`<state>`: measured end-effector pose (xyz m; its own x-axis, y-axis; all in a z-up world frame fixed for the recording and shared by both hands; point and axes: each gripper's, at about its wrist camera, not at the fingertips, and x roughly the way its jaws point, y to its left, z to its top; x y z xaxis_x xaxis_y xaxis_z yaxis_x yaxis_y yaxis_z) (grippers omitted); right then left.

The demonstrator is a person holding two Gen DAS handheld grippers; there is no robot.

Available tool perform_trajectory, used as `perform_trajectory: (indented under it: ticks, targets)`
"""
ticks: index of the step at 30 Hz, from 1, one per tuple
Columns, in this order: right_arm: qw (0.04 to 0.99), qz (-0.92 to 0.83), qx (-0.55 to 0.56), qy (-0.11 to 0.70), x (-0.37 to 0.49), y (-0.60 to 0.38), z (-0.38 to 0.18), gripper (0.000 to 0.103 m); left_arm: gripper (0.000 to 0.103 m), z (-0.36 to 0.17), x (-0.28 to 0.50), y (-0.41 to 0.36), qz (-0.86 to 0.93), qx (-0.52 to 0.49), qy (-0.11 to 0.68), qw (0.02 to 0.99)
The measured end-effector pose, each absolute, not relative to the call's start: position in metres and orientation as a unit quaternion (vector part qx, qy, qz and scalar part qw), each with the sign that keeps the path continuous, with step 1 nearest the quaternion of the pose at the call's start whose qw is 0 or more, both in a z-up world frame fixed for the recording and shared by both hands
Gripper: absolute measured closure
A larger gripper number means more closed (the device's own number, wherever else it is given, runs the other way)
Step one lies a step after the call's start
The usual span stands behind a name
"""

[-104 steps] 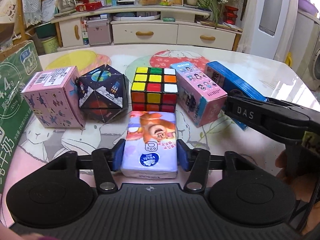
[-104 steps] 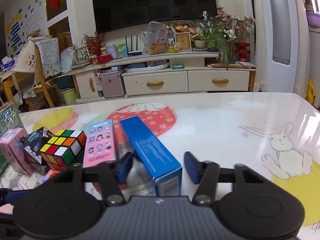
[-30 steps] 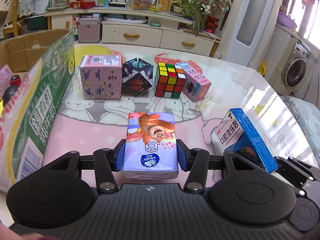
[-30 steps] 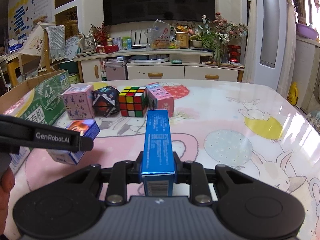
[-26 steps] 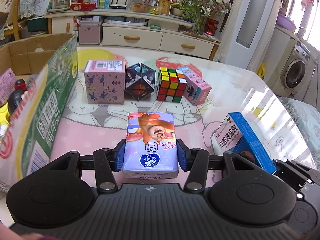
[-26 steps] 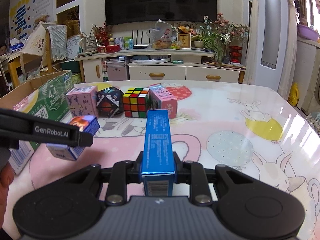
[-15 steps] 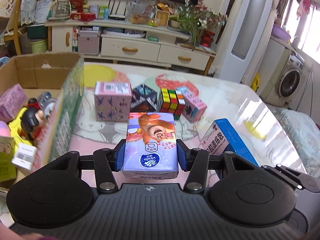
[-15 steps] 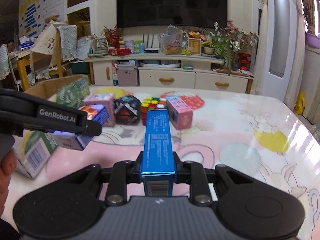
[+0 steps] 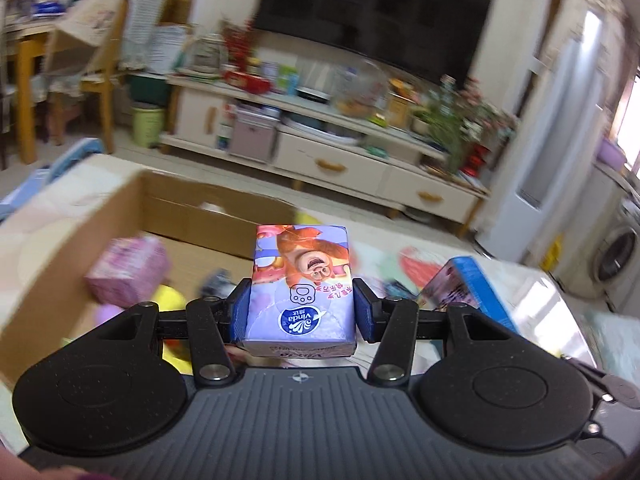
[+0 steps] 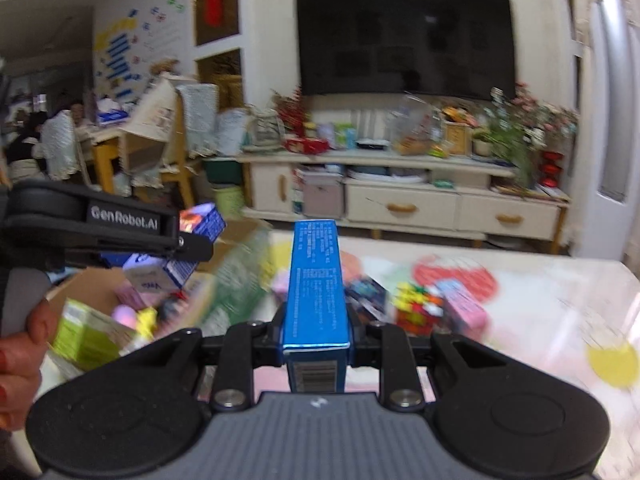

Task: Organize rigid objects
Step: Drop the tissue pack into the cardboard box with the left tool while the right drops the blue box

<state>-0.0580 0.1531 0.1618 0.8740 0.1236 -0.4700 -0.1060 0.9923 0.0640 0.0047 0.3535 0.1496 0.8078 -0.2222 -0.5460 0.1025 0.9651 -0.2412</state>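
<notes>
A tissue pack, printed with a cartoon bear, is clamped between the blue pads of the left gripper and is held in the air above an open cardboard box. The pack is gripped by its two long sides, its lower end toward the camera. Inside the box, a pink packet and some yellow toys can be made out, though they are blurred.

A narrow blue carton is pinched at its sides by the right gripper, whose jaws are closed tight on it; the carton is pointed straight ahead, clear of the table. In the left wrist view the same blue carton is seen just to the right of the tissue pack.

In the right wrist view the left gripper with its pack is seen at the left, over the box, and a hand is wrapped around its handle. On the table beyond the carton, a puzzle cube, a pink box and a dark patterned cube are standing close together, all smeared by blur.
</notes>
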Motion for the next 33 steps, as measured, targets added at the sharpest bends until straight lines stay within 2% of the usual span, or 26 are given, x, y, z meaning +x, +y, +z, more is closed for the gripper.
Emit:
perform_trajectory:
  ticks: [13, 17, 18, 23, 25, 26, 27, 29, 31, 33]
  targets:
    - [0.955, 0.163, -0.012, 0.249, 0.047, 0.215, 0.163, 0.08, 0.041, 0.132, 0.037, 0.396, 0.018, -0.144, 0.351, 0.925]
    - [0.949, 0.182, -0.008, 0.258, 0.063, 0.227, 0.155, 0.08, 0.042, 0.133, 0.039, 0.396, 0.025, -0.138, 0.361, 0.922]
    - [0.948, 0.184, -0.011, 0.26, 0.067, 0.23, 0.153, 0.08, 0.047, 0.133, 0.037, 0.396, 0.025, -0.136, 0.363, 0.921]
    - [0.944, 0.185, -0.025, 0.273, 0.079, 0.242, 0.143, 0.079, 0.046, 0.128, 0.035, 0.399, 0.033, -0.14, 0.376, 0.915]
    - [0.947, 0.167, -0.036, 0.273, 0.078, 0.242, 0.14, 0.069, 0.043, 0.127, 0.033, 0.399, 0.036, -0.139, 0.377, 0.915]
    - [0.949, 0.161, -0.033, 0.269, 0.077, 0.24, 0.141, 0.055, 0.041, 0.128, 0.032, 0.399, 0.039, -0.135, 0.377, 0.916]
    - [0.951, 0.159, -0.024, 0.263, 0.074, 0.237, 0.143, 0.046, 0.037, 0.128, 0.031, 0.398, 0.04, -0.132, 0.376, 0.916]
    - [0.956, 0.147, -0.01, 0.253, 0.066, 0.228, 0.146, 0.038, 0.028, 0.131, 0.03, 0.398, 0.041, -0.131, 0.372, 0.918]
    - [0.961, 0.128, -0.006, 0.245, 0.059, 0.221, 0.149, 0.033, 0.011, 0.131, 0.03, 0.396, 0.044, -0.13, 0.368, 0.92]
    - [0.965, 0.108, 0.005, 0.239, 0.052, 0.21, 0.152, 0.028, 0.005, 0.132, 0.028, 0.393, 0.045, -0.119, 0.364, 0.923]
